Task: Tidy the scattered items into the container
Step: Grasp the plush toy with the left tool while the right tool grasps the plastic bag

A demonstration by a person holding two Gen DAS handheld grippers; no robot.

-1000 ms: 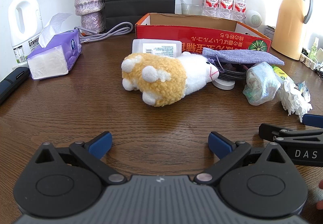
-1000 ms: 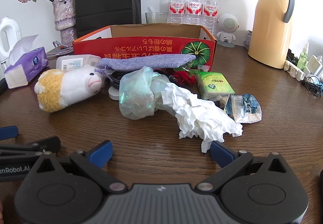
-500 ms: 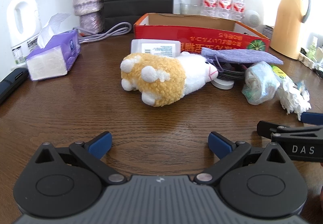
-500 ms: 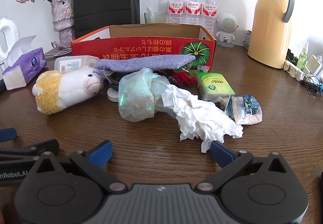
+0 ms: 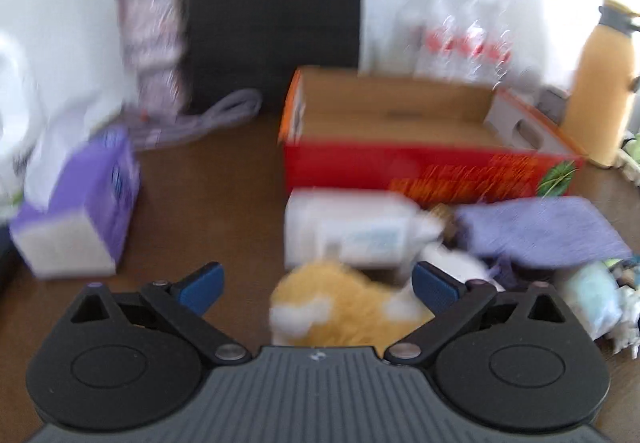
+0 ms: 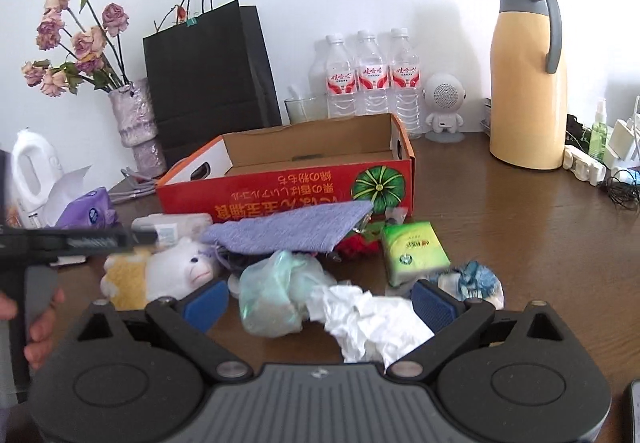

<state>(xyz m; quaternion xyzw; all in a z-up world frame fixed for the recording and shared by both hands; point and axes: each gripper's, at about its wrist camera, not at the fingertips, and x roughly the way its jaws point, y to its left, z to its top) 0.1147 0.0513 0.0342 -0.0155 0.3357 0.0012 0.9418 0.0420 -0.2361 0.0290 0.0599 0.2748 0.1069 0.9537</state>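
The left wrist view is motion-blurred. My left gripper (image 5: 318, 285) is open, and the yellow and white plush toy (image 5: 344, 315) lies between and just below its fingers. Beyond it are a white pack (image 5: 348, 231), a purple cloth pouch (image 5: 536, 231) and the open red cardboard box (image 5: 400, 163). My right gripper (image 6: 320, 301) is open above a crumpled white tissue (image 6: 372, 319) and a pale plastic bag (image 6: 272, 295). A green tissue pack (image 6: 414, 251), a blue and white wrapper (image 6: 472, 279), the plush (image 6: 168, 271) and the box (image 6: 288, 187) also show there.
A purple tissue box (image 5: 80, 211), a flower vase (image 6: 136, 131), a black paper bag (image 6: 208, 71), water bottles (image 6: 372, 79) and a yellow thermos jug (image 6: 528, 83) ring the wooden table (image 6: 500, 227). A hand (image 6: 40, 319) holds the left gripper's handle at the left edge.
Both grippers rose and moved forward towards the pile. The left one now sits over the plush toy. The right one now has the tissue and bag between its fingers.
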